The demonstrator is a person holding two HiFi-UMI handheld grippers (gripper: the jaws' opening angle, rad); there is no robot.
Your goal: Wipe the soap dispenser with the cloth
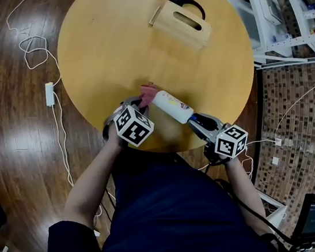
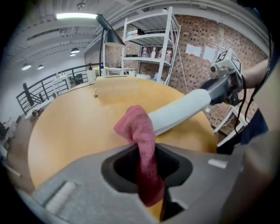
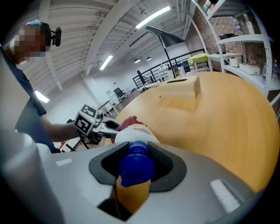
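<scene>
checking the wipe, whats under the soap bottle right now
Bare table shows beneath the soap bottle, which the right gripper holds by its blue pump. The cloth hides its far end.

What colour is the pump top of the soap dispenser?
Blue. The pump top shows best in the right gripper view.

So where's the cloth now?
Head view, lower centre: the left gripper holds the cloth against the soap dispenser, near the front edge of the table.

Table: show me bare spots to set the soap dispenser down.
Bare: the left half of the table and its middle, between the wooden box and the cloth. Crowded: the near edge, where cloth and soap dispenser are held, and the far right around the box.
</scene>
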